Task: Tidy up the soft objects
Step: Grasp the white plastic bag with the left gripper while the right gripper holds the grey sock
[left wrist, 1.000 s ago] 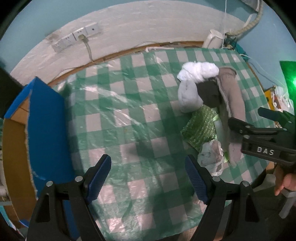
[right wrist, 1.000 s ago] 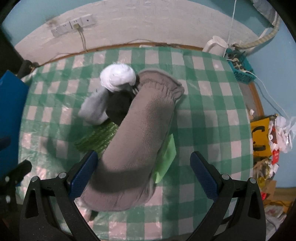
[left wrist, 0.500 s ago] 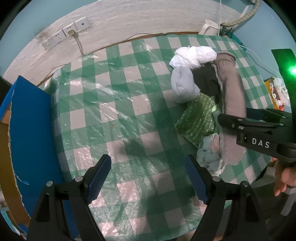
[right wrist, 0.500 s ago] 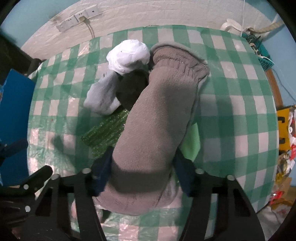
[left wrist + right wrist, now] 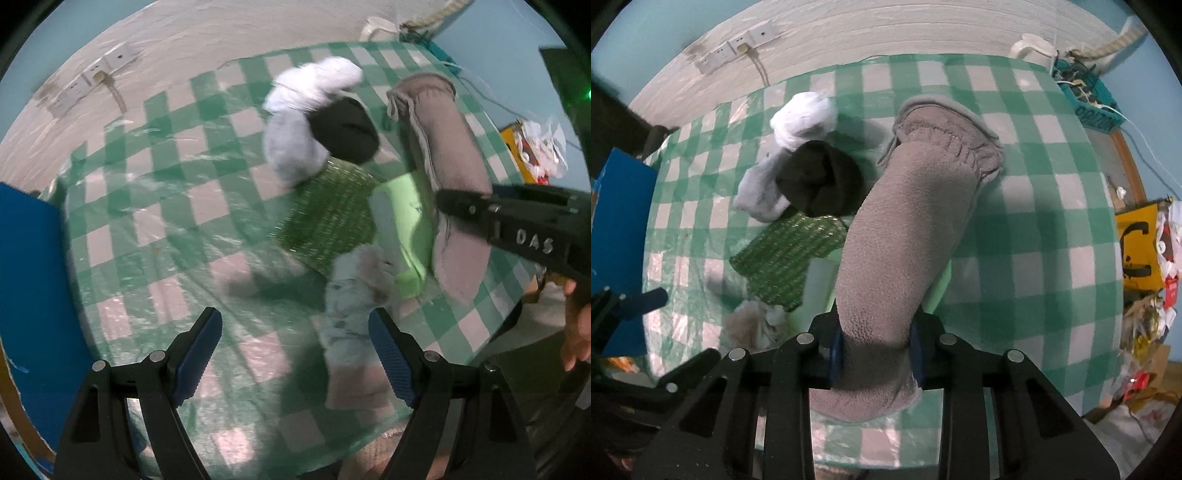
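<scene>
Lettering "DAS" marks the right tongs (image 5: 874, 352), whose jaws are closing on the grey sock (image 5: 905, 229). Left tongs (image 5: 295, 354) gape wide, empty.

Right gripper (image 5: 873, 349) fingers closing, pointing down, left gripper (image 5: 295, 354) spread wide
</scene>
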The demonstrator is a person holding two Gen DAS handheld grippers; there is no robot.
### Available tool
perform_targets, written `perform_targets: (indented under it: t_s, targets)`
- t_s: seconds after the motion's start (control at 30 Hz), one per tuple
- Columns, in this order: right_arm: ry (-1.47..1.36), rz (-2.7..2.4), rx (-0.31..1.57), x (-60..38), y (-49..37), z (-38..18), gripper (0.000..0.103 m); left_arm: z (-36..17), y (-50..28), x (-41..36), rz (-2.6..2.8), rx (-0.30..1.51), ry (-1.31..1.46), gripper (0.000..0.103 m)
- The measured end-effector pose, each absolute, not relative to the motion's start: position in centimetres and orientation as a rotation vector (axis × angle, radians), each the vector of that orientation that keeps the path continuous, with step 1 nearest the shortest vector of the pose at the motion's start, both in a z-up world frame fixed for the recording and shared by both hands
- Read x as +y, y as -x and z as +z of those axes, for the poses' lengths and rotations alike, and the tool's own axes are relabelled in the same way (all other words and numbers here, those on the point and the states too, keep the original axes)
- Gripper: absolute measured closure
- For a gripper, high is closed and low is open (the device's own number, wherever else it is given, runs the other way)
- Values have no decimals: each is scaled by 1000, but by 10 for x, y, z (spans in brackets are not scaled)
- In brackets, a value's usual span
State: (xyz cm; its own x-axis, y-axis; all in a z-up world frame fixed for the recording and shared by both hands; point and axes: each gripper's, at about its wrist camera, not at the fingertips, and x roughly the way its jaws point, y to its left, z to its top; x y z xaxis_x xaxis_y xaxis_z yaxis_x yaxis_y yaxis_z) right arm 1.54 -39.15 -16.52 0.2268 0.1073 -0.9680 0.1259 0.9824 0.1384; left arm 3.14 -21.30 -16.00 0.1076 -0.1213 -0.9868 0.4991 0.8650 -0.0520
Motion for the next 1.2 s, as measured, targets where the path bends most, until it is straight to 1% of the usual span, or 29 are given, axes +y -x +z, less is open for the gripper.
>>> perform_targets:
  t_s: [0.23, 0.5, 0.53, 0.6, 0.7, 0.83, 1.2]
  targets:
    - [-233, -21, 1328, -404, -8, -164, 76, -168, -22, -237, -515, 1423, -375, 20]
    - [-245, 4, 1326, -408, -6, -166, 76, -191, -25, -257, -512, 1454, -446, 21]
    - [-245, 5, 1325, -408, -6, -166, 76, -192, -26, -258, -513, 1451, -452, 24]
    - [-243, 8, 1324, -408, -6, -165, 76, -195, -29, -259, -516, 1451, -451, 49]
    - [-238, 15, 1320, -407, -7, -163, 76, -197, -30, -258, -526, 1463, -432, 52]
    - [-219, 25, 1306, -404, -7, -158, 76, -187, -35, -254, -519, 1413, -430, 56]
    - [-178, 74, 1268, -387, -3, -139, 76, -151, -49, -231, -491, 1335, -340, 57]
